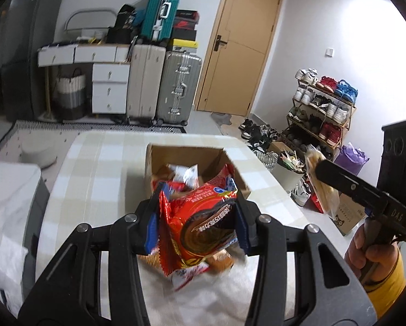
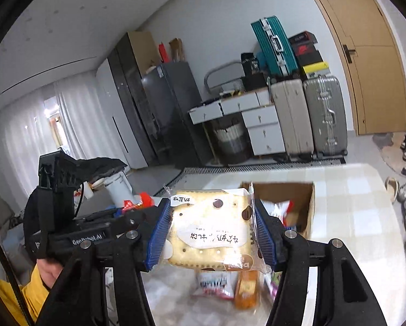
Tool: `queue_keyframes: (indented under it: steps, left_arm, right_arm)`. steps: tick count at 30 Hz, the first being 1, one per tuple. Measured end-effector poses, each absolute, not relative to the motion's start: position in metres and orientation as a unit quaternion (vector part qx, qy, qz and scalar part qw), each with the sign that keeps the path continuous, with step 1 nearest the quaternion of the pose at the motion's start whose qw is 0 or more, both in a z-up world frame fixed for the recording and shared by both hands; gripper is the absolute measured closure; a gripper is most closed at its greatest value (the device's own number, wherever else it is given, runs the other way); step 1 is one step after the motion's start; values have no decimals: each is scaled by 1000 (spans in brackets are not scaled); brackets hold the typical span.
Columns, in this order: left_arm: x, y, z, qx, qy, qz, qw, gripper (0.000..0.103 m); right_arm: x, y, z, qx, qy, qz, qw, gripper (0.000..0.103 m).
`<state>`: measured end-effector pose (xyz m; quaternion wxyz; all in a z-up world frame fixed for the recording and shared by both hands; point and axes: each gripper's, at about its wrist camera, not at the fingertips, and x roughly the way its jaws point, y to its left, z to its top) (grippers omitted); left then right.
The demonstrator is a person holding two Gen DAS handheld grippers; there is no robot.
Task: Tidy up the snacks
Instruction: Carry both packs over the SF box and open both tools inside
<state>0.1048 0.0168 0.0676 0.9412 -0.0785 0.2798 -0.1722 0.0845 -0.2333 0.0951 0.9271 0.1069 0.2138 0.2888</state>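
Observation:
My left gripper (image 1: 197,222) is shut on a red snack packet (image 1: 203,231) with a brown round cake printed on it, lifted above the table. Beyond it stands an open cardboard box (image 1: 186,160) holding several snack packets. My right gripper (image 2: 211,231) is shut on a clear-wrapped cracker sandwich packet (image 2: 211,231), held up in front of the same box (image 2: 306,206). In the left wrist view the right gripper (image 1: 315,174) shows at the right edge with the cracker packet (image 1: 322,190) hanging from it. Loose packets (image 2: 216,285) and an orange packet (image 2: 247,288) lie blurred on the table below.
The table (image 1: 94,168) has a pale checked cloth and a rounded far edge. Suitcases (image 1: 162,87), a drawer desk (image 1: 107,87), a door (image 1: 238,49) and a shoe rack (image 1: 322,108) stand behind. A waste bin (image 1: 287,174) sits right of the table. A yellow sleeve (image 1: 385,285) holds the right gripper.

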Motion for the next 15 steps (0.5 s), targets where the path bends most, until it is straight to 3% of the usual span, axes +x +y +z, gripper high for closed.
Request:
queue_keyframes:
  steps: [15]
  left_arm:
    - [168,-29,106,-43,280,-180,942,61]
  right_arm:
    - [135,-234,126,103,202,293,929,44]
